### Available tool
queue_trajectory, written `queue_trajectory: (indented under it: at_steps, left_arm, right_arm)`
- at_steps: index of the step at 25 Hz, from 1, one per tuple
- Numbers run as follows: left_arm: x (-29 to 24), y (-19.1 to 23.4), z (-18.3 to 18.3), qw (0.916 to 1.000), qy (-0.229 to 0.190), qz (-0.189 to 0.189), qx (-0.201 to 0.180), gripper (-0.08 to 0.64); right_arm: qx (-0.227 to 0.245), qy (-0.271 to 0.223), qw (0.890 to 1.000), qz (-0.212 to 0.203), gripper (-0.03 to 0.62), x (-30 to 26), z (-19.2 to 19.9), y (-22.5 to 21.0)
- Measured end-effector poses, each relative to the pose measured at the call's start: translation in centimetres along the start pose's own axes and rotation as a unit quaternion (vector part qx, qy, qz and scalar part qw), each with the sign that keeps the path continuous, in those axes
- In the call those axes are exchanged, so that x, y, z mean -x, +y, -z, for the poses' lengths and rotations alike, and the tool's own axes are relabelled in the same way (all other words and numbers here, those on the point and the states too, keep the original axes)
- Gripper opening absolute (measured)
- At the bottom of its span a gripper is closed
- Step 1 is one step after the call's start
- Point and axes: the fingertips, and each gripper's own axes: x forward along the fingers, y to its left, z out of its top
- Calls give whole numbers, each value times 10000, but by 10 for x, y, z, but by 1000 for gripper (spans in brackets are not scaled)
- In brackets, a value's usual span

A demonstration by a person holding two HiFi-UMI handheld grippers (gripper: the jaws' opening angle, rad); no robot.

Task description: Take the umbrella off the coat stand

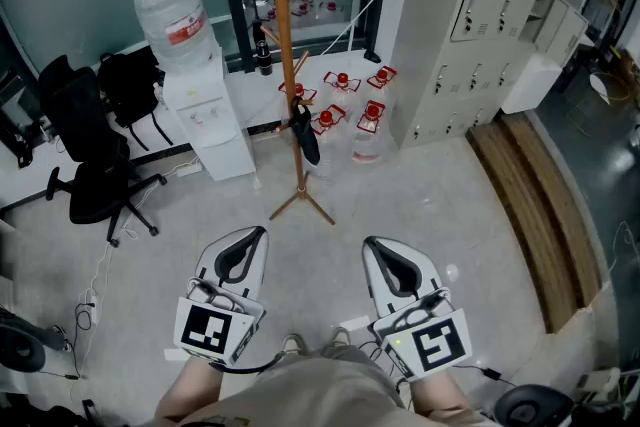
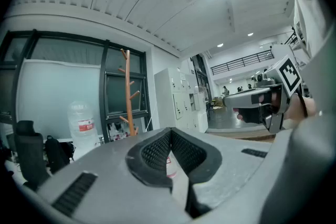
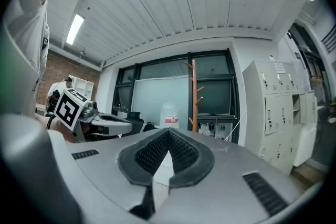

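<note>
Wooden coat stand bears one umbrella; left gripper and right gripper closed.

A white water dispenser topped by a large clear bottle stands by the window wall, with a black office chair and a black bag beside it, red-capped containers on the floor near grey lockers, and wooden boards alongside.

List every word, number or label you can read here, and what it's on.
No text is readable.
Red label on the water bottle: print too blurred.
Paper notices on the lockers: too small.
Marker cubes on the left hand-held gripper and right hand-held gripper: square patterns, no words.
</note>
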Motion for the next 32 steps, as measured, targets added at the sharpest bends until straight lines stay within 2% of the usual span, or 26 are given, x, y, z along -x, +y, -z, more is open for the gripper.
queue_trajectory:
  at_steps: [3,9,14,22,32]
  left_arm:
    - [0,2,2,9999,101,-39,51,8]
    - [-3,11,-6,9997,26,-242,-92,8]
    - [-10,6,0,9998,111,-168,40,8]
    - [-21,-14,5,9996,202,-112,179,8]
    - [-34,-54,6,9990,308,-277,165,8]
  right_arm:
    - [59,15,9999,-90,8,-3,-5,-5]
    - [53,27,9999,-124,8,-11,-2,-16]
    - [-117,-21,9999,-125,6,-9,3,-24]
    - [-196,83,9997,-117,6,0,14,-42]
    - [-250,114,9992,-301,6,24,27,-72]
